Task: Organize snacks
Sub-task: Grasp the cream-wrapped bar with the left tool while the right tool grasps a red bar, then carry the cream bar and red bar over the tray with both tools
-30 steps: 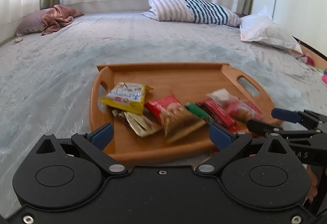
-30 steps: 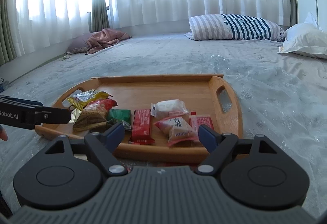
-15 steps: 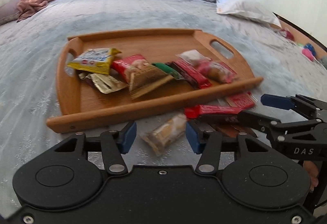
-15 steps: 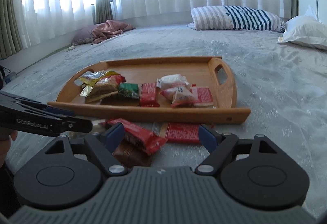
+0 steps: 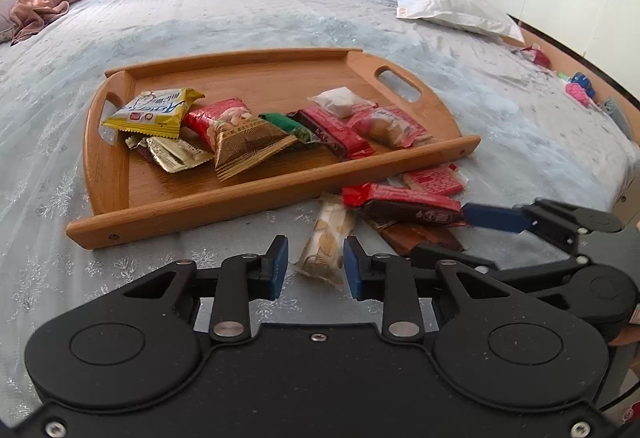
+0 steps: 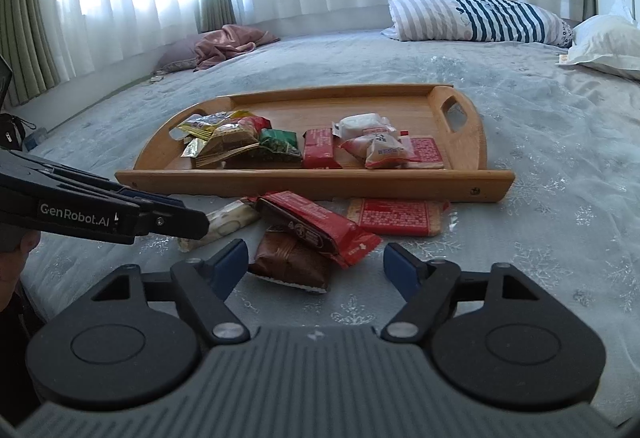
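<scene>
L gripper apart round beige snack; R gripper apart; toys L view only

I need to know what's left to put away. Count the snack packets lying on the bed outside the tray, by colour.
Red: 2, the long red bar and the flat red packet
Brown: 1, the brown packet
Pale beige: 1, the pale packet
Total: 4

Smooth wooden tray, glossy foil snack wrappers, matt patterned cloth bedspread.
</scene>
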The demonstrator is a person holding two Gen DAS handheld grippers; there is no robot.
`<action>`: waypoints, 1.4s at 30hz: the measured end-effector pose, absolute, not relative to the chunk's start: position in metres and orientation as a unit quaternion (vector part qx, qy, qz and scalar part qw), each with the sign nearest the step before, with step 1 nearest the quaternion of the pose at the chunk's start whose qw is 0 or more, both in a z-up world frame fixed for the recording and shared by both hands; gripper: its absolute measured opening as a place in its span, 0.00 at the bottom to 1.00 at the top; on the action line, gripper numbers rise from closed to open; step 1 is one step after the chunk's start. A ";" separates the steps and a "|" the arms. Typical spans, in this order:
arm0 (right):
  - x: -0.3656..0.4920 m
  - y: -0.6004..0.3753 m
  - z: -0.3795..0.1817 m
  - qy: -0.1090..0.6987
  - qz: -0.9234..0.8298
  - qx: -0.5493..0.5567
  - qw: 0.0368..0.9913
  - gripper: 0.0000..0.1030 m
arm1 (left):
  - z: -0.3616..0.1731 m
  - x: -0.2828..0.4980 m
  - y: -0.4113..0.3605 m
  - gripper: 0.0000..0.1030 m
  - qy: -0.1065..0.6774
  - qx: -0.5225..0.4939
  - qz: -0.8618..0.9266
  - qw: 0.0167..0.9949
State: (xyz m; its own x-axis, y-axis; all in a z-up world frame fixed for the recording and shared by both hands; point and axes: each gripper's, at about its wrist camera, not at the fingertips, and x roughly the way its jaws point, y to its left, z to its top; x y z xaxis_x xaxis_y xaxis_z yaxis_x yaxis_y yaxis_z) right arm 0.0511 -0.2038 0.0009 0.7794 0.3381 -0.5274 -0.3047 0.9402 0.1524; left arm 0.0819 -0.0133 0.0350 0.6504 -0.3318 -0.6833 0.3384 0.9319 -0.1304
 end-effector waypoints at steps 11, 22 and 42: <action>0.045 -0.196 0.001 0.283 0.180 0.017 0.942 0.67 | 0.021 0.097 -0.031 0.25 0.386 0.006 -0.188 0.903; 0.039 -0.196 0.014 0.247 0.165 0.010 0.955 0.80 | 0.028 0.090 -0.025 0.20 0.375 0.020 -0.173 0.910; 0.070 -0.175 0.016 0.288 0.162 -0.023 0.944 0.40 | 0.032 0.087 -0.010 0.20 0.370 0.017 -0.148 0.917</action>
